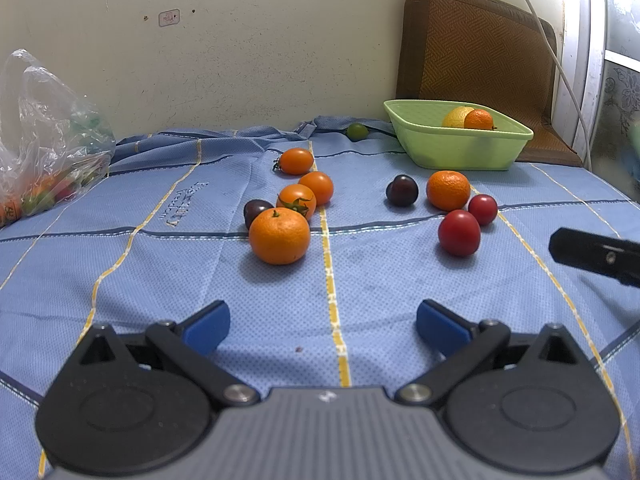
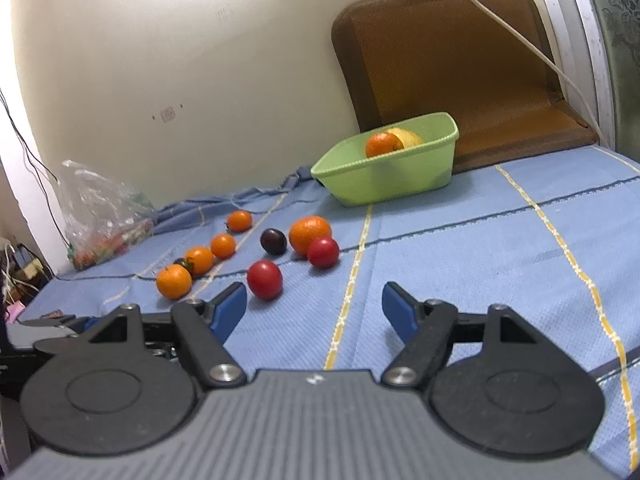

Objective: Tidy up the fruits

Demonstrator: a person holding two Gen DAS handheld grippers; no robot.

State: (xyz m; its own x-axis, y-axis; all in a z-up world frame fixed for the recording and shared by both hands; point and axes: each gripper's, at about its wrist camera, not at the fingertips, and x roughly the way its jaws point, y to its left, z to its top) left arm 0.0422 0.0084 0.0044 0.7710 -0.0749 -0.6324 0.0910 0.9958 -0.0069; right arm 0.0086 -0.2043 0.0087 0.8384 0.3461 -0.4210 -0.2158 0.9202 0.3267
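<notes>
Loose fruits lie on a blue checked cloth (image 1: pixel 160 280). A tangerine (image 1: pixel 279 236) is nearest my open, empty left gripper (image 1: pixel 323 326), with a dark plum (image 1: pixel 256 212) and three orange tomatoes (image 1: pixel 297 199) behind it. To the right lie a plum (image 1: pixel 402 189), a tangerine (image 1: pixel 448 190) and two red tomatoes (image 1: pixel 459 232). A green basket (image 1: pixel 460 148) at the back right holds an orange and a lemon. My right gripper (image 2: pixel 314 312) is open and empty, with a red tomato (image 2: pixel 264 279) just beyond its left finger. The basket (image 2: pixel 384 176) is farther back.
A clear plastic bag (image 1: pixel 44 136) with more fruit sits at the far left. A small green fruit (image 1: pixel 357 131) lies by the cloth's back edge. A brown cushion (image 1: pixel 476 52) leans against the wall behind the basket, with a white cable across it. The right gripper's finger (image 1: pixel 592 254) shows in the left wrist view.
</notes>
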